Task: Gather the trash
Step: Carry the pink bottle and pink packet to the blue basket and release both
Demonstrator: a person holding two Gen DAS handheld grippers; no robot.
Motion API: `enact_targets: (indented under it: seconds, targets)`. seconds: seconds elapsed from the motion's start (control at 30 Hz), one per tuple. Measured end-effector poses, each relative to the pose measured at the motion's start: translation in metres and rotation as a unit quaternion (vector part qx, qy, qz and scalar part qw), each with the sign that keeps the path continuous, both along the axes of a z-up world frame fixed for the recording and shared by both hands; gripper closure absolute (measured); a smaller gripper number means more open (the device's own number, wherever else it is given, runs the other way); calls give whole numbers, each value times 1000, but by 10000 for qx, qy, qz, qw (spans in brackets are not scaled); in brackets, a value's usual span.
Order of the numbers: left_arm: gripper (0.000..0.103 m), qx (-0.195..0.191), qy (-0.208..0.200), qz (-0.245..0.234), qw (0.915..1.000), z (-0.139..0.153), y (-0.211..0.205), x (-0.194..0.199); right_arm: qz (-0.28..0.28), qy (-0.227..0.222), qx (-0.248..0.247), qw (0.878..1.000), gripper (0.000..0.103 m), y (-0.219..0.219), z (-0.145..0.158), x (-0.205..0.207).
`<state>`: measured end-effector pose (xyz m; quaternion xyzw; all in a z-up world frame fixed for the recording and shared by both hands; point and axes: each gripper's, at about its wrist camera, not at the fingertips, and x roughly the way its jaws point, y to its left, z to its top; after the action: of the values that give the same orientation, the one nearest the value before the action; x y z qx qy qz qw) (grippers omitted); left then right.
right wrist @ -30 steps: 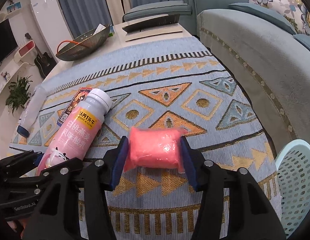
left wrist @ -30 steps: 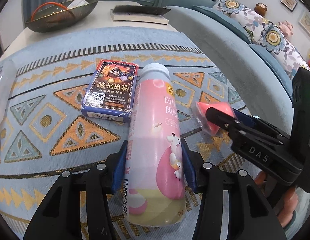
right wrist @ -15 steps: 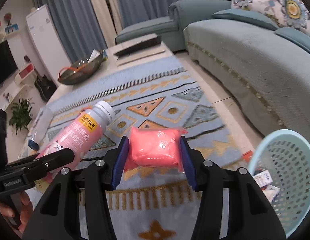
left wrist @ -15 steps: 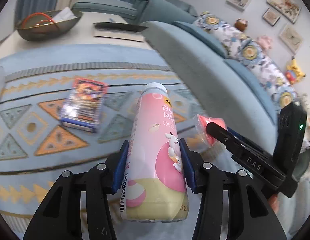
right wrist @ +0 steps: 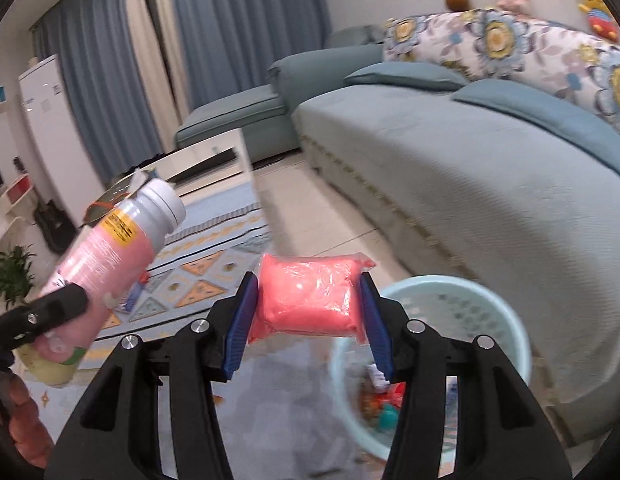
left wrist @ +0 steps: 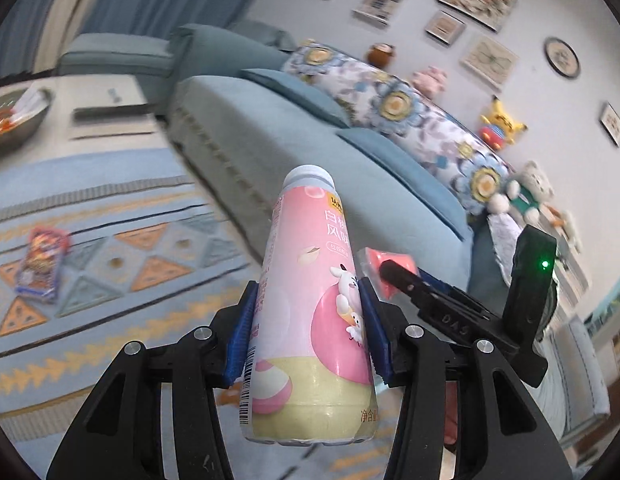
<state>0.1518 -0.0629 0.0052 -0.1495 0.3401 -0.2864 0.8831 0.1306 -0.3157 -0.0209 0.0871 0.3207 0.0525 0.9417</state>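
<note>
My left gripper (left wrist: 308,330) is shut on a pink and white drink bottle (left wrist: 310,292) with a white cap, held up in the air. The bottle also shows at the left of the right wrist view (right wrist: 110,256). My right gripper (right wrist: 308,326) is shut on a pink plastic-wrapped pack (right wrist: 310,292), held above the near rim of a pale blue mesh bin (right wrist: 490,304) that has several pieces of trash inside. The right gripper and pack tip (left wrist: 384,264) show just right of the bottle in the left wrist view.
A card box (left wrist: 42,264) lies on the patterned blue rug (left wrist: 130,248). A blue sofa (right wrist: 470,168) runs along the right, close behind the bin. A coffee table (left wrist: 106,108) with a dark bowl (left wrist: 14,124) stands at the far end.
Both grippers have lifted off the rug with their loads and swung right toward the sofa. The right gripper now holds the pink pack over the bin.
</note>
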Motion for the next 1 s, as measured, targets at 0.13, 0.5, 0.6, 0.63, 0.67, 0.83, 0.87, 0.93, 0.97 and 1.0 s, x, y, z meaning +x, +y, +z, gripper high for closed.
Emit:
enact_targets:
  seconds: [0.13,0.5,0.6,0.63,0.67,0.83,0.87,0.93,0.97,1.0]
  targets:
    - [56,101,-51,-293,9995,8,-43,-3,-284,41,28,9996,55,-37,-1,-12]
    - [56,398,289,-787,9957,-26,-137,13,-788,382,193,9960,55,-107,-43,-26]
    - [56,522,476,-790,9944,-47,-152,24,-846,510,157,9950,55,-114,-59,-25]
    - [56,572,564,-772,9938,-56,-155,29,-853,561,155,9946,55,-115,-65,-23]
    - [56,606,637,-761,9932,-63,-158,32,-862,620,162,9942,55,-117,-71,-22]
    - [56,763,945,-709,9901,-94,-169,51,-861,852,55,9926,55,-115,-91,-13]
    - [56,784,978,-708,9896,-98,-172,53,-854,907,28,9922,55,-114,-95,-11]
    - [56,821,1019,-716,9888,-104,-175,56,-848,1002,31,9913,55,-114,-101,-5]
    - [56,838,1033,-712,9886,-106,-176,57,-839,1033,43,9911,55,-114,-103,-4]
    - [56,852,1044,-703,9884,-108,-177,58,-837,1063,54,9908,55,-114,-105,-2]
